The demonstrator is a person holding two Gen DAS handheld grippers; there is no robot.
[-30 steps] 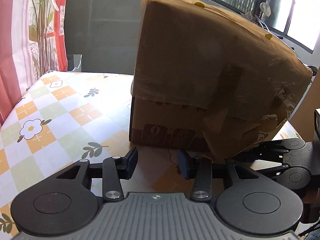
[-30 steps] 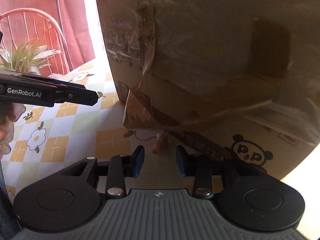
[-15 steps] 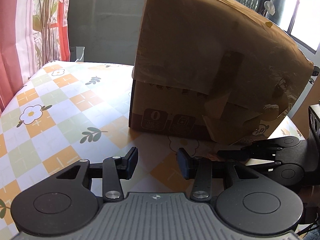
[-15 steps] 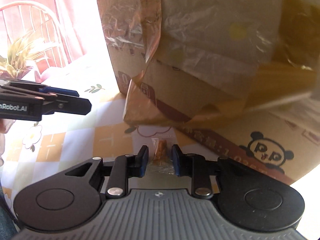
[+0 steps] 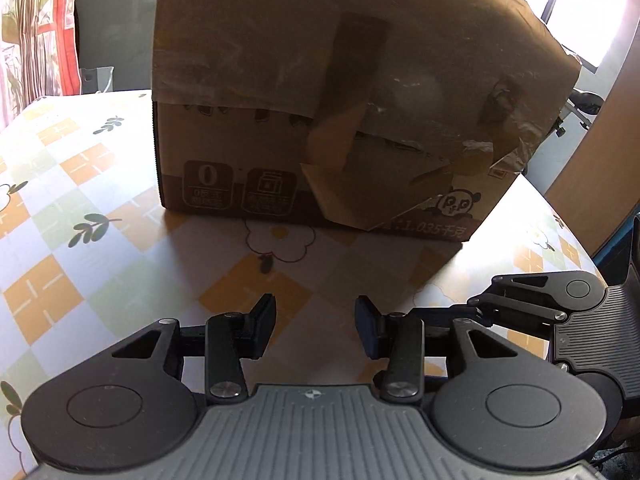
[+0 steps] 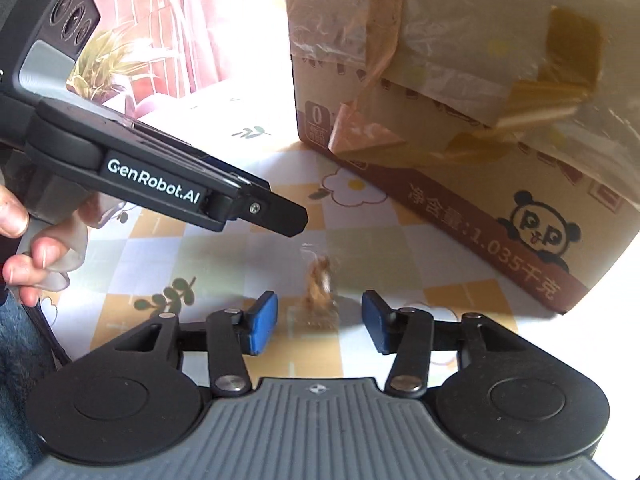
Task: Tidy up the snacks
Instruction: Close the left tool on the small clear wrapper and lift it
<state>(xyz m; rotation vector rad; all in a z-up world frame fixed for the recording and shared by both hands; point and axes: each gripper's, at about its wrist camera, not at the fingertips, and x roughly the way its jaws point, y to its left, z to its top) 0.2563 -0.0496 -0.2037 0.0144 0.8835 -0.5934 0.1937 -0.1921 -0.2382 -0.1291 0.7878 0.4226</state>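
A small clear snack packet (image 6: pixel 318 280) with brown pieces inside shows blurred just ahead of my right gripper (image 6: pixel 319 322). It sits between the blue pads (image 6: pixel 262 322) without touching either one. The right jaws are opening. My left gripper (image 5: pixel 316 326) is open over the flowered tablecloth (image 5: pixel 80 200) with nothing between its fingers. A big taped cardboard box (image 5: pixel 340 100) with a panda print stands on the table ahead of both grippers. In the right wrist view the left gripper (image 6: pixel 288 218) reaches in from the left, just beyond the packet.
A person's hand (image 6: pixel 24 240) holds the left gripper's handle. Behind the table are a chair back (image 6: pixel 132 20), a potted plant (image 6: pixel 108 60) and a red patterned curtain (image 5: pixel 36 20). The table's right edge (image 5: pixel 560 216) curves close to the box.
The right jaws narrowed around the packet half a second ago and have since spread apart. Both grippers have drawn back from the box and sunk toward the table.
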